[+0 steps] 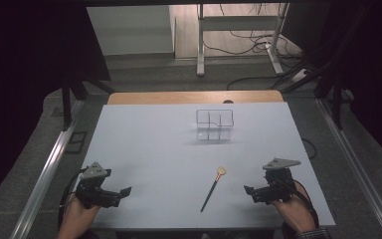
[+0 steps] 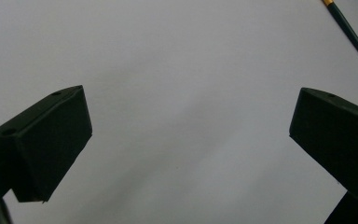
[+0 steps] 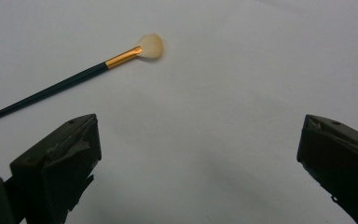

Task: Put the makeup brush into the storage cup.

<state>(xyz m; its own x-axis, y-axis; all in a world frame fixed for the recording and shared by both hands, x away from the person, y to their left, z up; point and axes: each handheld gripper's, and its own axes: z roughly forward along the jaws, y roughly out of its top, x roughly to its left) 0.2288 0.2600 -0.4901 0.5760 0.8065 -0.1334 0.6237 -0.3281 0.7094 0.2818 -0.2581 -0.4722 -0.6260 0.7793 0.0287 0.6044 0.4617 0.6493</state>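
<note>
Both tongs, left (image 1: 122,193) and right (image 1: 252,193), stand spread and empty; the brush (image 1: 213,188) lies on the bench (image 1: 149,144) between them, nearer the right.

The counter (image 1: 144,149) is a wide pale surface, and most of it is bare. Only two things stand or lie on it. A thin brush (image 1: 214,188) lies flat in the near middle, between the left claw (image 1: 122,193) and the right claw (image 1: 251,191), nearer to the right one and touching neither. It is low, so a claw can pass above it. A small clear holder with a wire rim (image 1: 215,124) stands upright further back, a little right of the middle, well apart from the brush. The whole left half of the counter is open. In both gripper views the jaws stand wide, with only bare surface between them.
</note>
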